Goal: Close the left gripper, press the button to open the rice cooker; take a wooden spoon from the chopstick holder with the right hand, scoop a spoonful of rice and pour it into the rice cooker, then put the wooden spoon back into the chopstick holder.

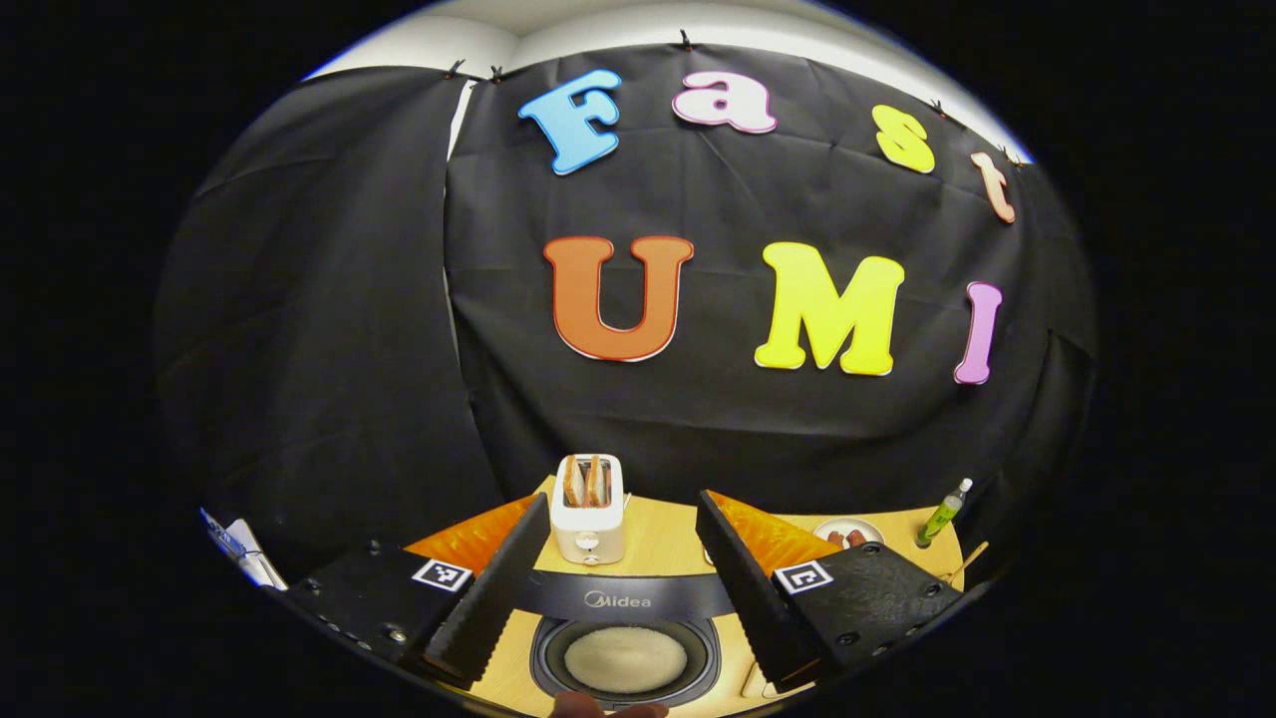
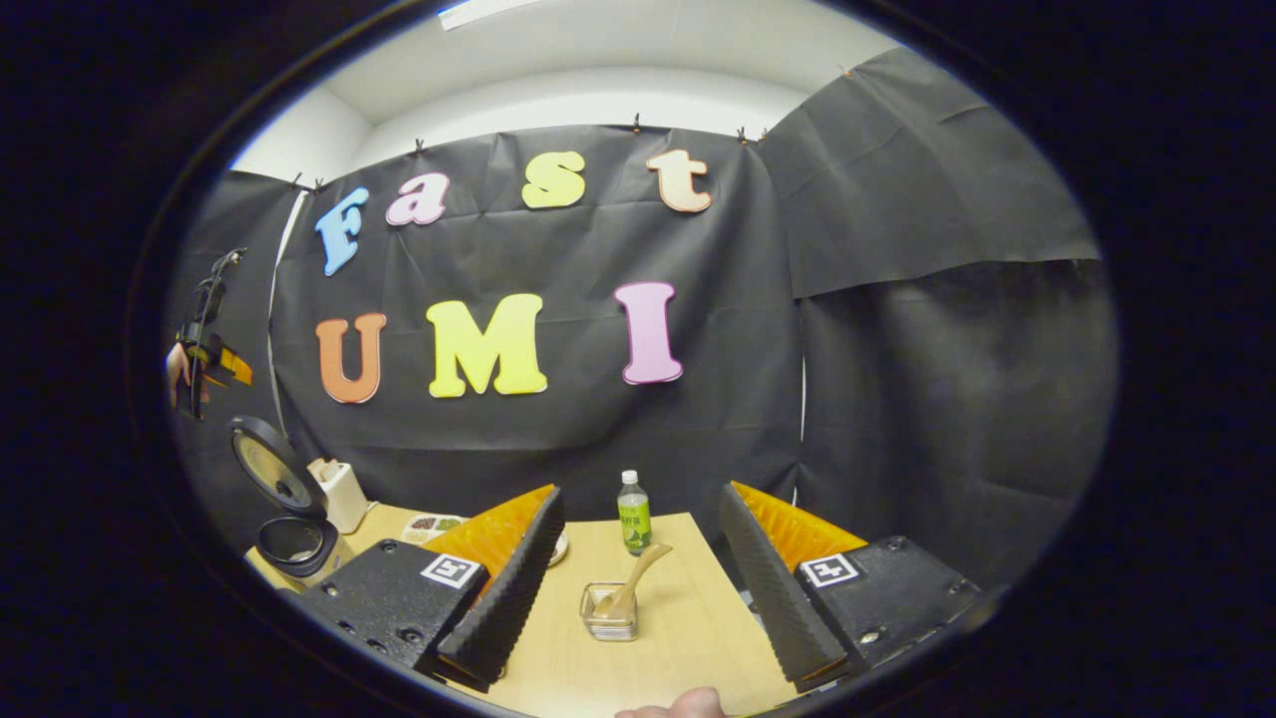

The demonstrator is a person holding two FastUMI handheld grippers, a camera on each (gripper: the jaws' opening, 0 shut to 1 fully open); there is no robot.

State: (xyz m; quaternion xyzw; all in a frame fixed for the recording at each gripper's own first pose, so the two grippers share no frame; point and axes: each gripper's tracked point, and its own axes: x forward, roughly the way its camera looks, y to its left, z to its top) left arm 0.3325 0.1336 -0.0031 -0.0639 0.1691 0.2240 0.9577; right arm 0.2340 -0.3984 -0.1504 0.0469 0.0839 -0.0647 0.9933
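Here, wooden spoon (image 2: 638,578) stands between right gripper (image 2: 633,578) fingers, untouched.

You can read 1 brand name, "Midea", on the dark front band of the open rice cooker (image 1: 626,638). The green bottle (image 2: 633,516) label is too small to read.

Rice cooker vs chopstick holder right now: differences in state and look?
The rice cooker is open, its lid tipped up, while the chopstick holder has no lid at all. The rice cooker is dark and round with white rice in its pot; the chopstick holder is small, clear and squarish, with the wooden spoon leaning in it. Both stand on the same light wooden table.
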